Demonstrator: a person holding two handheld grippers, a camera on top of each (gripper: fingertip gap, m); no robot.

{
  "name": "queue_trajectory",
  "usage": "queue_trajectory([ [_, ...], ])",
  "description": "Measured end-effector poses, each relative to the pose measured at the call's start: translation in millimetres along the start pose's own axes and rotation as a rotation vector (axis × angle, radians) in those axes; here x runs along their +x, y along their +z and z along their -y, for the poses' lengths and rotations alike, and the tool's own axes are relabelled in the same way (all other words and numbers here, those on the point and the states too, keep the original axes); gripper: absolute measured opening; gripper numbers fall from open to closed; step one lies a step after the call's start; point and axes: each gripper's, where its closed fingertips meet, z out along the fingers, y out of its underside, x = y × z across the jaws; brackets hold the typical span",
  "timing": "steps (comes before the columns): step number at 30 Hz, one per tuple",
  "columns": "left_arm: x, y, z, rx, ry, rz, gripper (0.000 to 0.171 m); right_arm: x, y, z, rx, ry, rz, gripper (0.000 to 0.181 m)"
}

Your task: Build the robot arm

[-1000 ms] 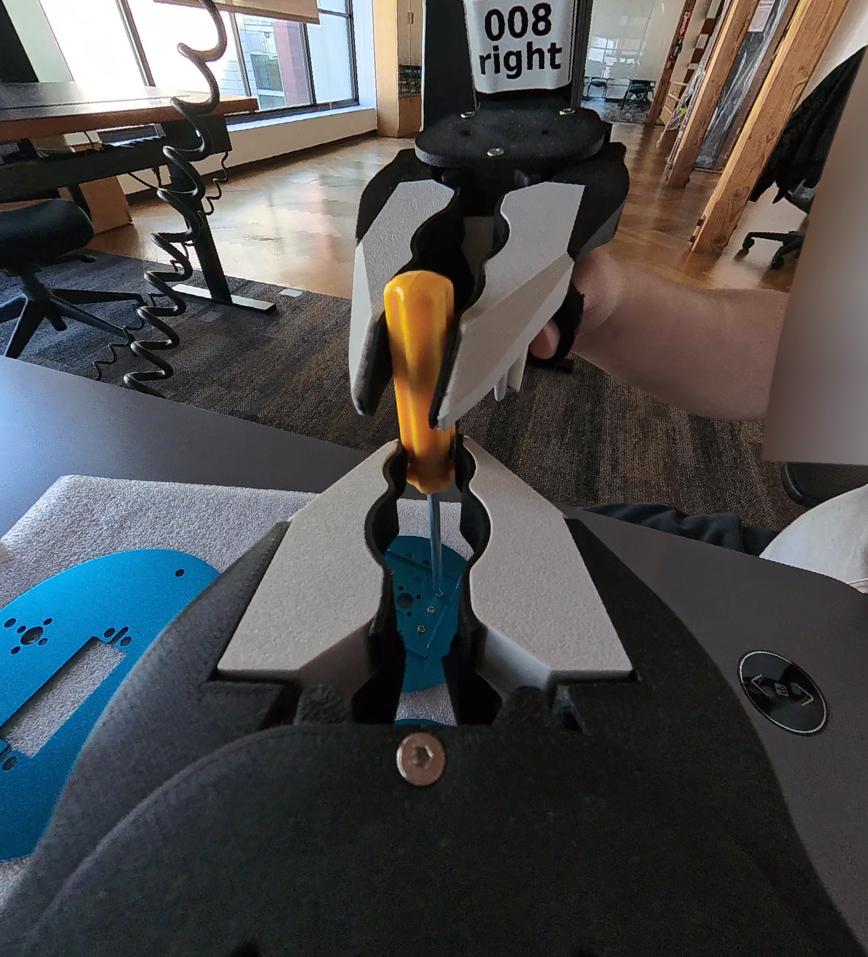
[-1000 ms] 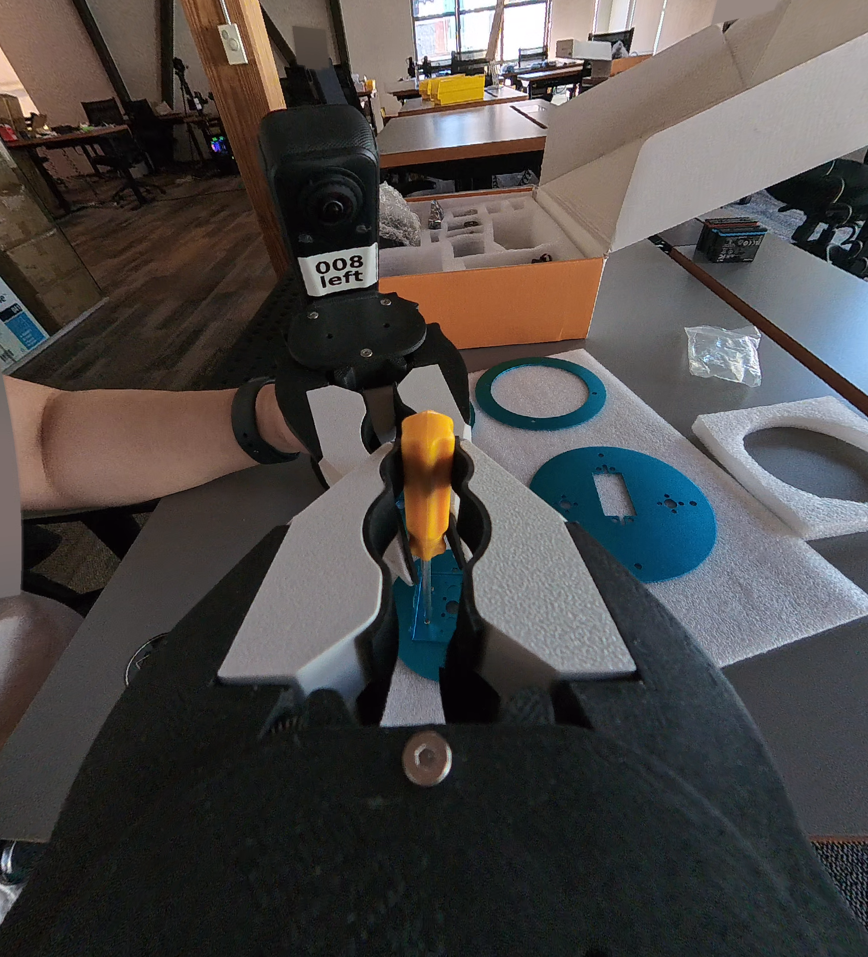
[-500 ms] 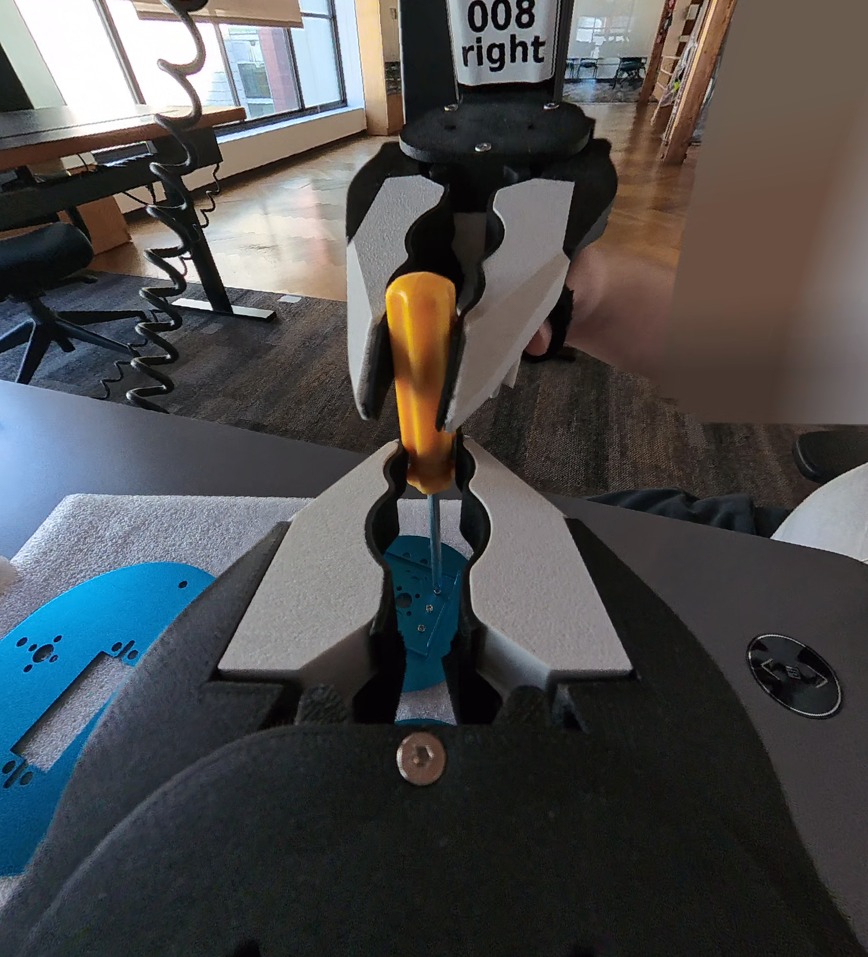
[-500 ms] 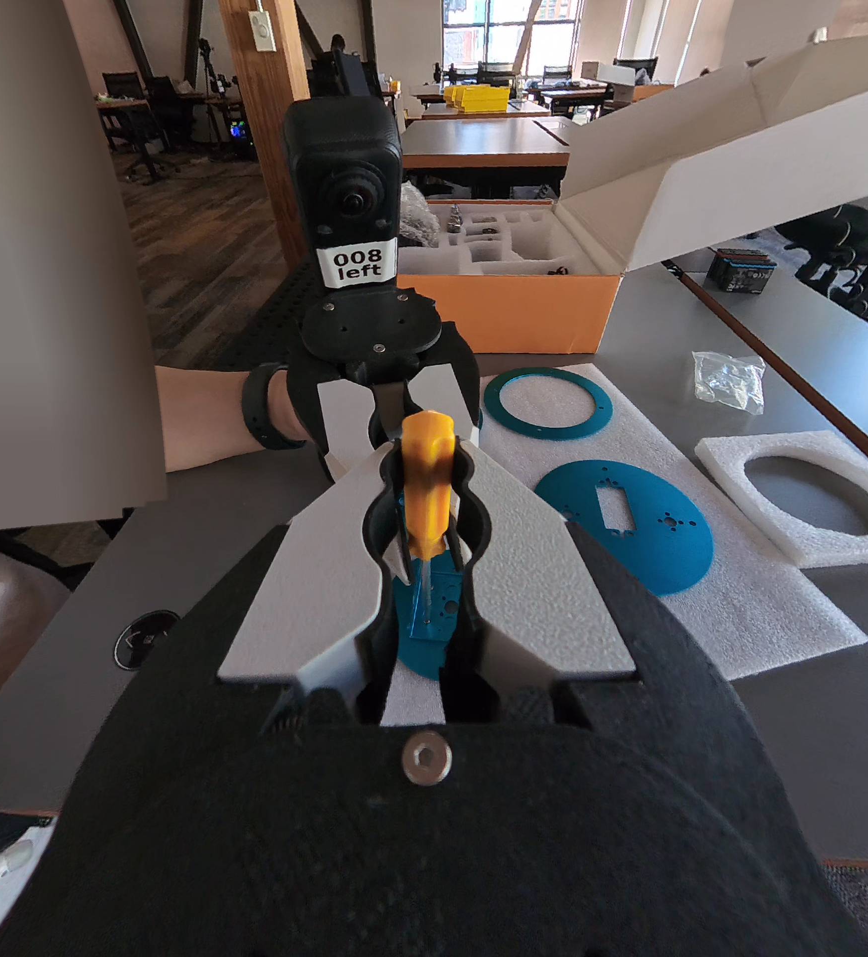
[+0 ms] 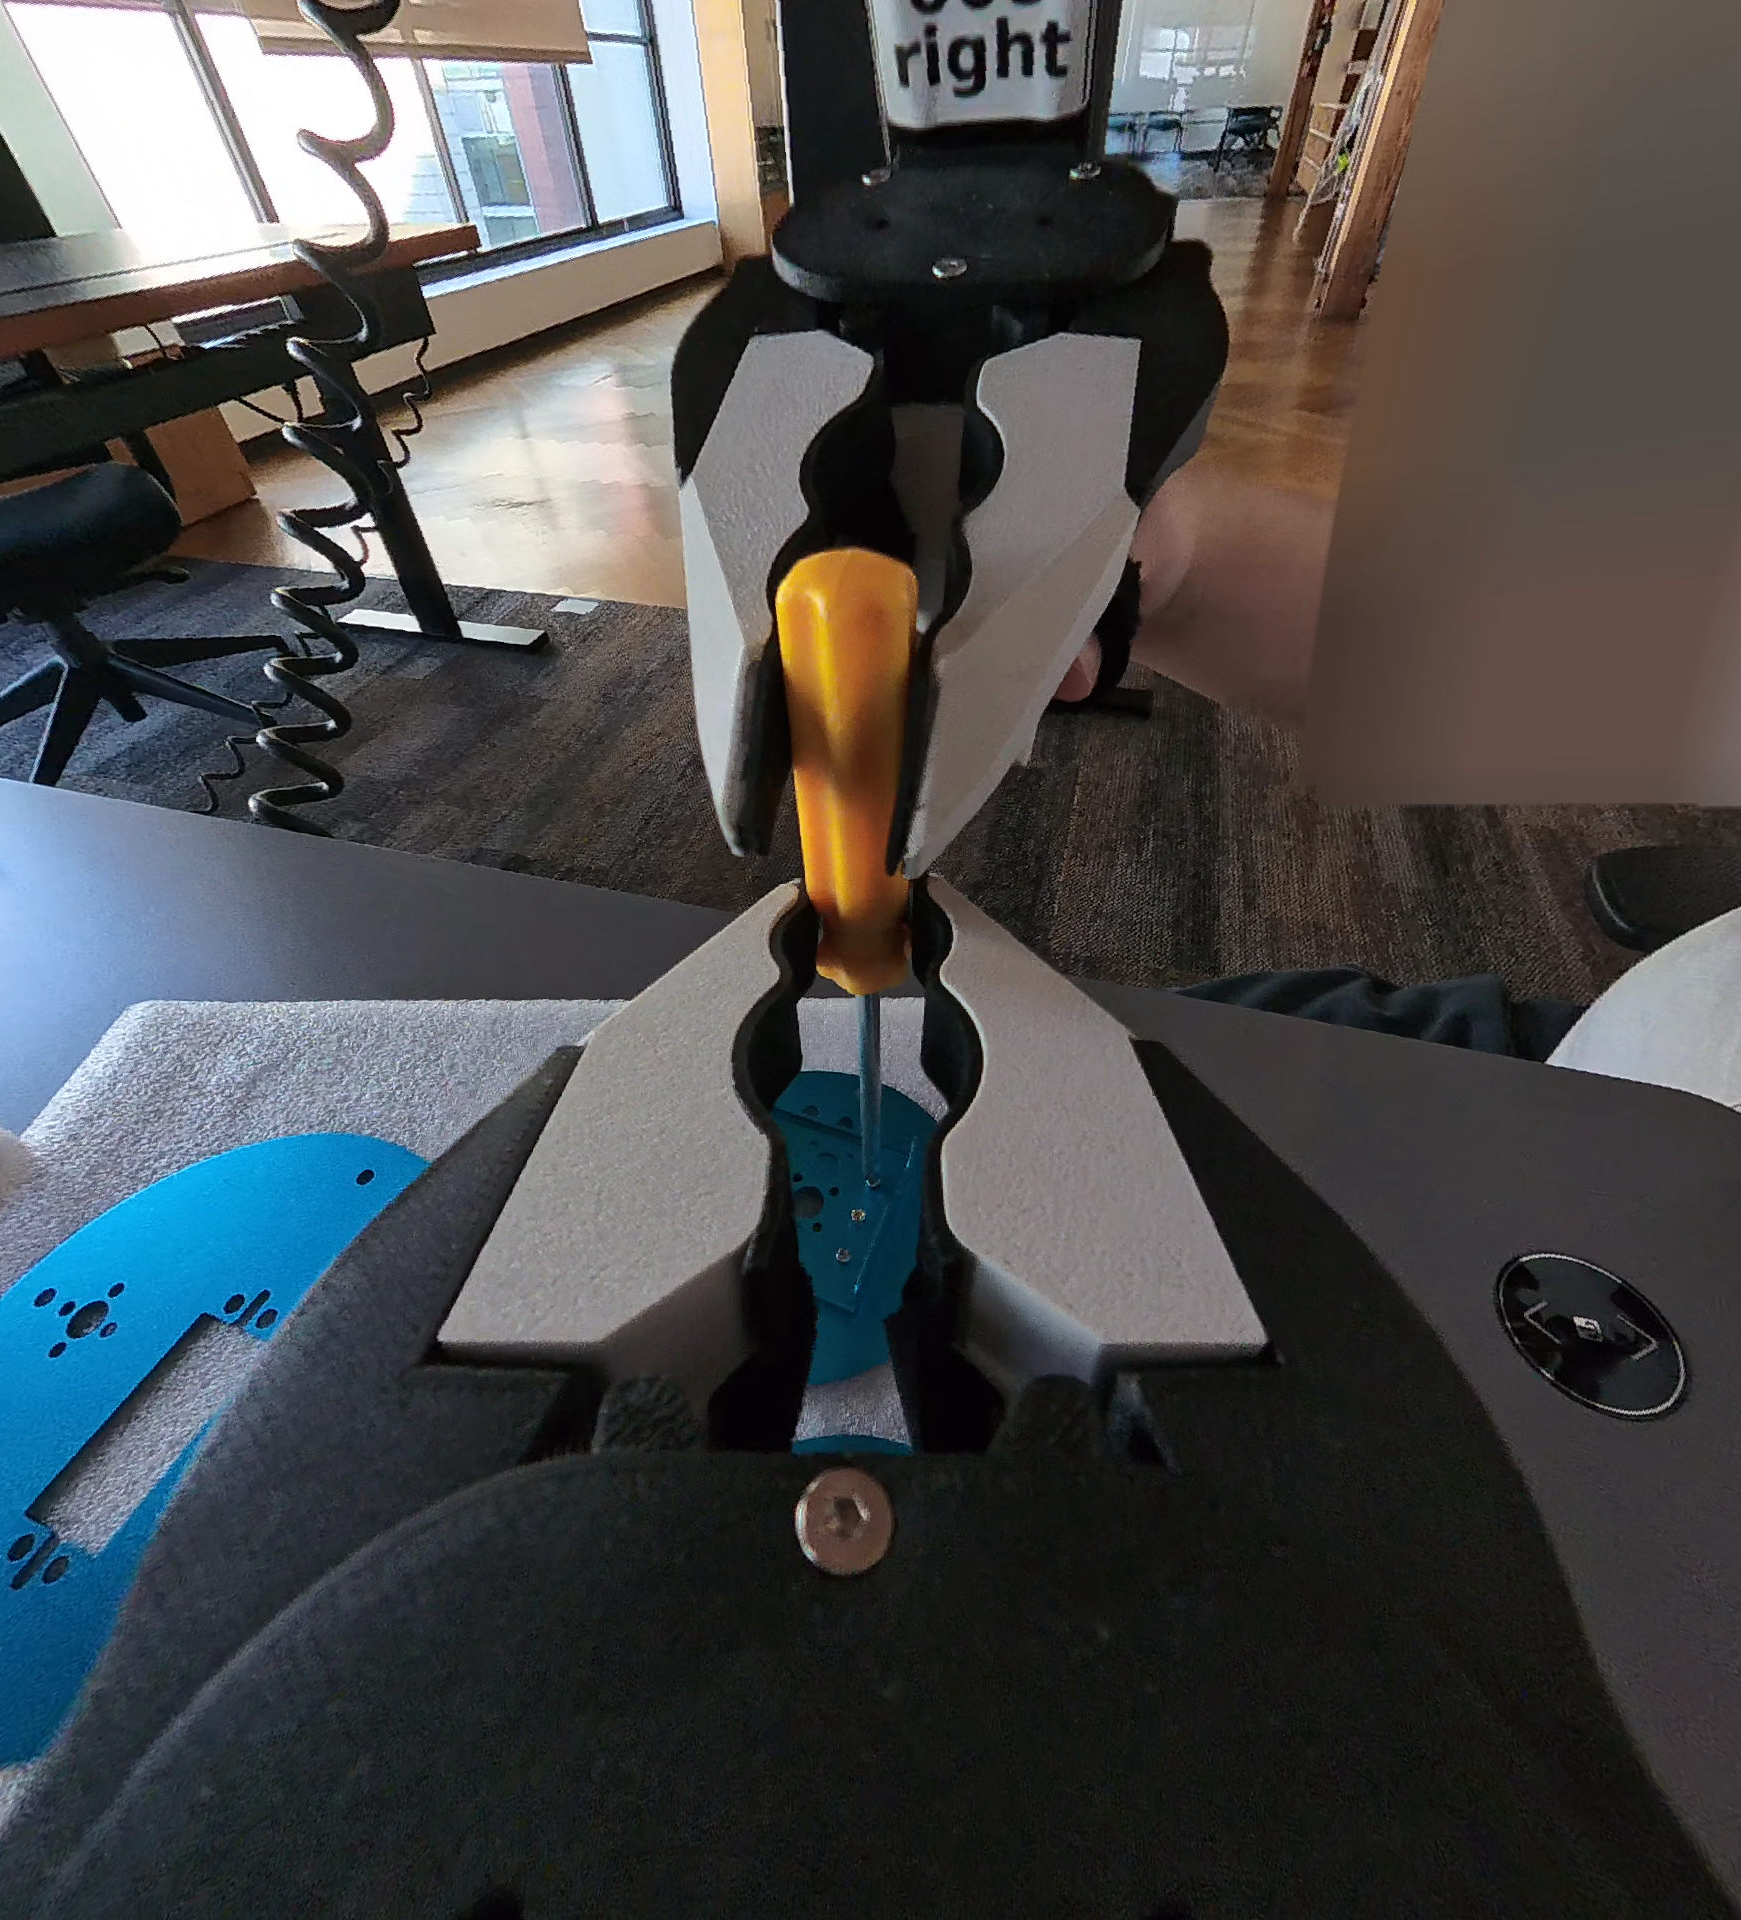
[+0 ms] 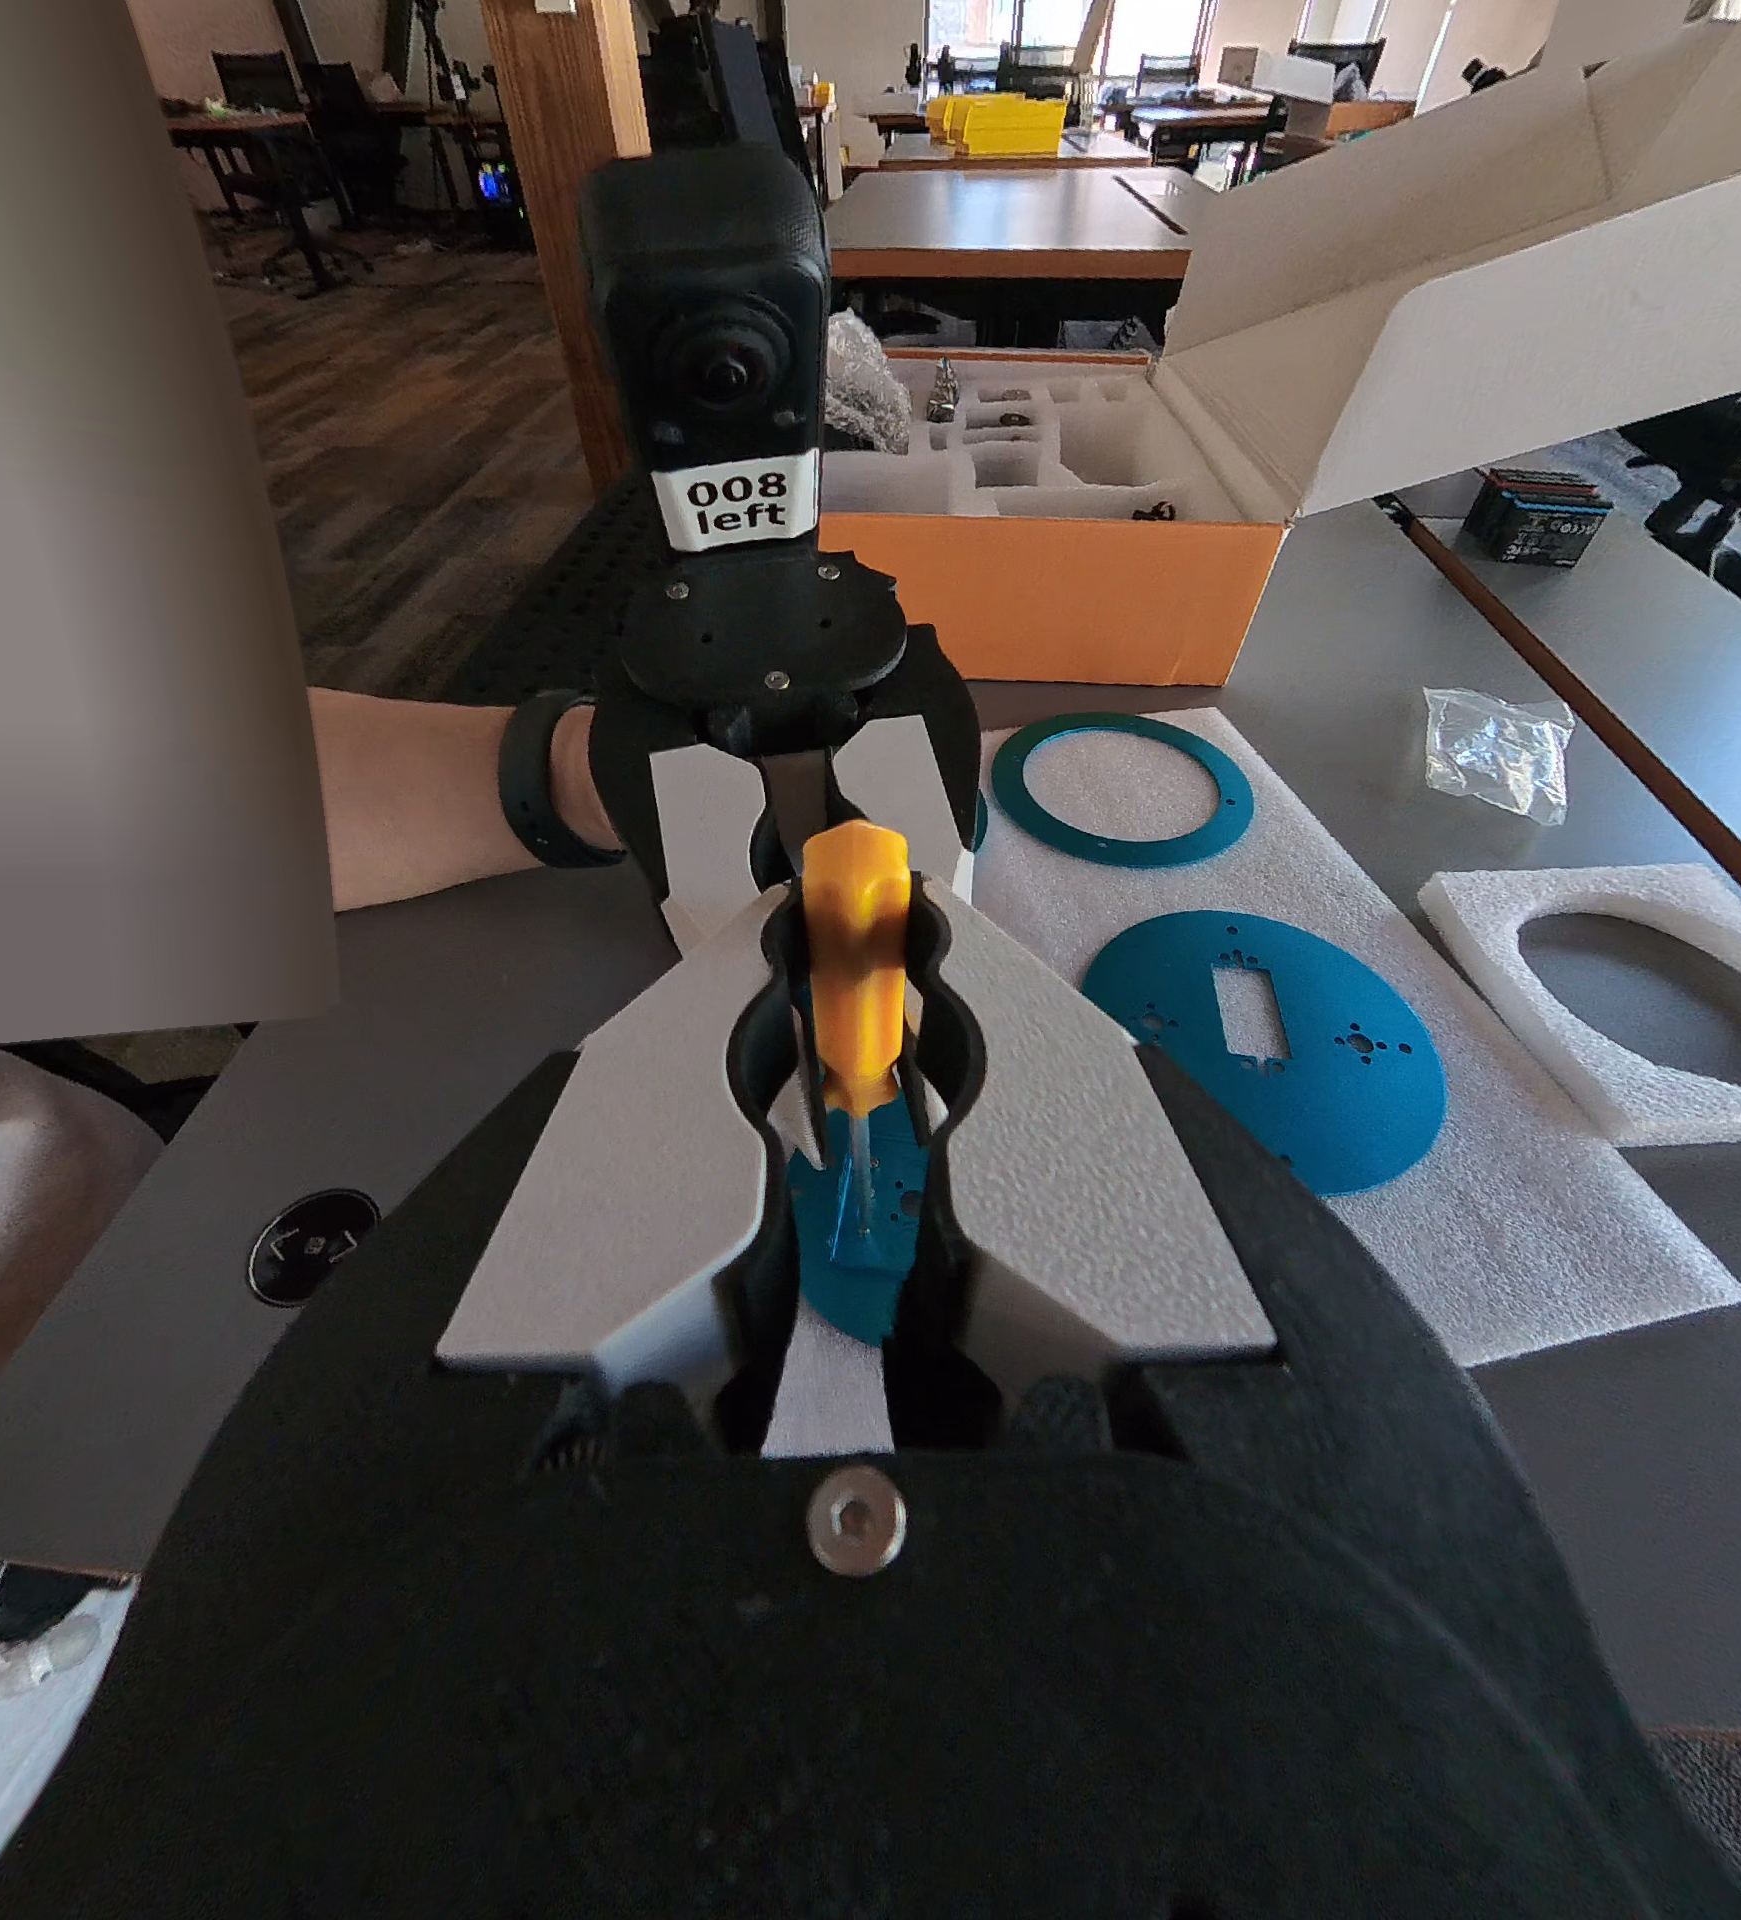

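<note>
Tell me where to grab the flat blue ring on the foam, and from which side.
Probably the ring's right arc, from above: it lies flat on the foam sheet, so put one finger in its hole, one outside. That arc is farthest from the left hand-held gripper.

Daylight fills the room, coming from the windows (image 5: 346, 156) behind the left-hand tongs' view, where the glass is blown out to white. The wooden floor (image 5: 554, 468) below the windows shows a pale glare. The dark table (image 5: 1365, 1143) carries a soft sheen. Both views bend straight lines near the edges. The black body of each tongs, closest to the lens, is soft and dim; the yellow handle (image 6: 858, 977) is slightly blurred.
</note>
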Motion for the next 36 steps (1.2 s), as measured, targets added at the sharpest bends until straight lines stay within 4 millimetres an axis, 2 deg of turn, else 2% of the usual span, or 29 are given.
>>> queue_trajectory([
  [3, 0, 0, 0, 0.001, 0.006, -0.007, 0.016, 0, -1, 0, -0.098, -0.102, 0.001, 0.018],
  [6, 1, -2, -1, -0.002, 0.010, -0.013, 0.015, -5, -11, 16, -0.181, -0.241, 0.079, 0.023],
  [9, 2, -2, -1, -0.006, 0.017, -0.015, 0.016, -12, -21, 23, -0.364, -0.345, 0.188, 0.027],
  [13, 3, -1, -1, -0.006, 0.021, -0.019, 0.015, -10, -23, 15, -0.644, -0.485, 0.248, 0.020],
  [21, 2, -3, -2, 0.004, 0.002, -0.025, 0.015, -9, -19, 13, -0.867, -0.491, 0.289, 0.017],
  [36, 1, -4, -2, 0.021, -0.022, -0.034, 0.015, -5, -14, 5, -0.992, -0.463, 0.295, 0.019],
])
